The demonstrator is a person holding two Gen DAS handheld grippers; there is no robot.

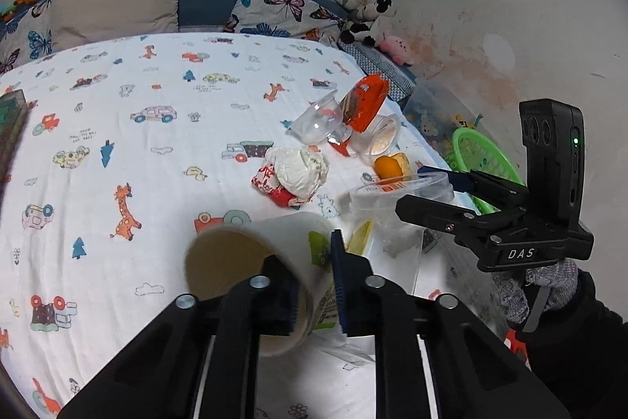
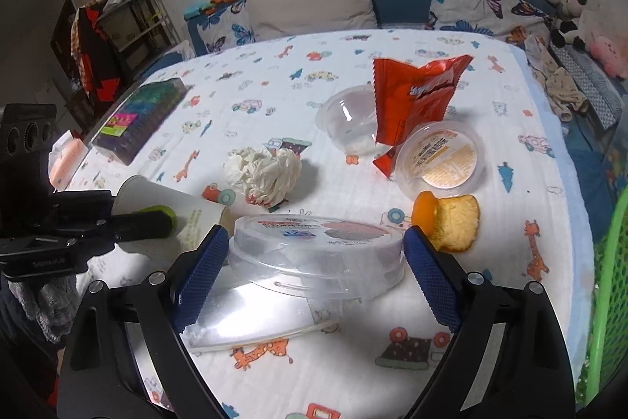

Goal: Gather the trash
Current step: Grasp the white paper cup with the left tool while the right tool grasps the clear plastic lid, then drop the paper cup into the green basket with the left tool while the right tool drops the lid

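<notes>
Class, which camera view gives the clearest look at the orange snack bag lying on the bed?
The right wrist view: the orange snack bag faces the camera, nearly whole, leaning over a clear plastic cup. The left wrist view shows the orange snack bag smaller and farther off, foreshortened, partly behind that cup.

"DAS" on right tongs (image 1: 431,179) body

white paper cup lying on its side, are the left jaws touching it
Touching. The left wrist view shows the left gripper clamping the white paper cup's wall: one jaw sits inside the open mouth, the other presses its outside.
</notes>
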